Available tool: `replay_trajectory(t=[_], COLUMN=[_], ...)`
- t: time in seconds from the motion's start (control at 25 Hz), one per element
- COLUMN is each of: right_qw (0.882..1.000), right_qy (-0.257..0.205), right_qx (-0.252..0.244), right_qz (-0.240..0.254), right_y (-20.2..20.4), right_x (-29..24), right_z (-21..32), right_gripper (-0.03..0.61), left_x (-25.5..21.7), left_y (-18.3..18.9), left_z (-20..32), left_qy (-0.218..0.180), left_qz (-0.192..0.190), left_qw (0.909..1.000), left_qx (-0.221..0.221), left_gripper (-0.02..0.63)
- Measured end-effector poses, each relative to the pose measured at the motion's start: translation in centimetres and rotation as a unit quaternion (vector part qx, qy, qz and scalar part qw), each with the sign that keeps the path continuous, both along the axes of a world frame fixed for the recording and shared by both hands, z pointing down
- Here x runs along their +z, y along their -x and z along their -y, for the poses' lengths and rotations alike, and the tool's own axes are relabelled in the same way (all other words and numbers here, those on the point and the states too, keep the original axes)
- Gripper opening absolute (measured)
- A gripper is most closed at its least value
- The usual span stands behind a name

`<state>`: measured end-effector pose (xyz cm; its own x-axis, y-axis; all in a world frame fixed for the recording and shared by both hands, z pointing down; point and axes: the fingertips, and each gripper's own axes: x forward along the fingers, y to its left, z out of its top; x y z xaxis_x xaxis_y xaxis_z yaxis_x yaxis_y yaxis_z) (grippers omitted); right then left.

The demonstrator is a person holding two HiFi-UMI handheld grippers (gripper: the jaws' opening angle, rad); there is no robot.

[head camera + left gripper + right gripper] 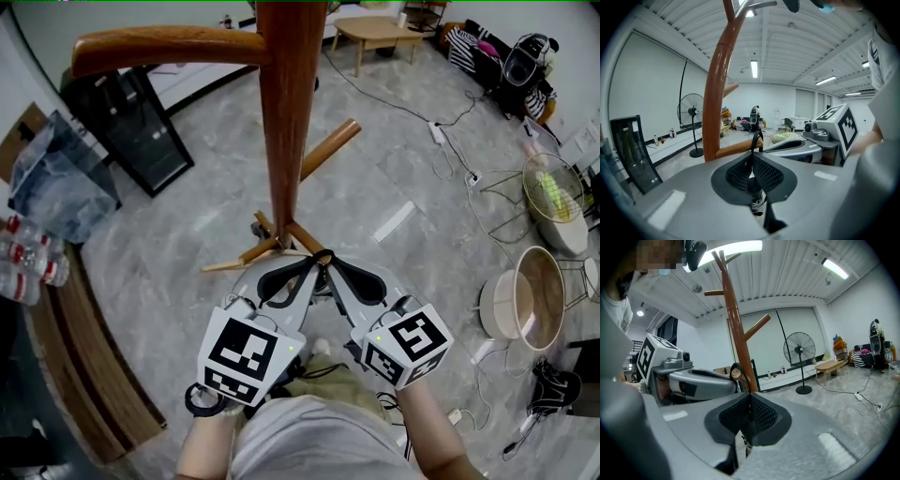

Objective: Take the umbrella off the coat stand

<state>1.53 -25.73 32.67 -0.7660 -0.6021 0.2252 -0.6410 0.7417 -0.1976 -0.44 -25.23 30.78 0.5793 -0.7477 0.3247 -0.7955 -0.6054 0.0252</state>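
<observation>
The wooden coat stand rises right in front of me, and its feet spread on the floor just beyond the grippers. A thin black strap loop arches between the two gripper tips. My left gripper is shut on one side of the loop and my right gripper is shut on the other. In the left gripper view the loop stands up out of the closed jaws, beside the stand's pole. In the right gripper view the loop runs into the closed jaws. The umbrella's body is hidden beneath the grippers.
A black-framed panel leans at the left, with water bottles near a curved wooden edge. At the right stand round baskets and a wire basket, among cables on the floor. A low wooden table is far back. A standing fan is by the wall.
</observation>
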Motion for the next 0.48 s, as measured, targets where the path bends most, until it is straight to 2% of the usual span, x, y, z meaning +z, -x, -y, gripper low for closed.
replay_trajectory(t=[0.48], right_qw=[0.997], right_qy=[-0.004], right_qx=[0.077], right_qz=[-0.004], right_y=[-0.7], right_x=[-0.6], right_z=[-3.0], right_gripper=[0.005], left_x=[-0.6], left_y=[-0.7], left_z=[-2.7], left_qy=[-0.008], left_qz=[-0.004], left_qw=[0.9967], left_qx=[0.08], left_gripper=[0.018])
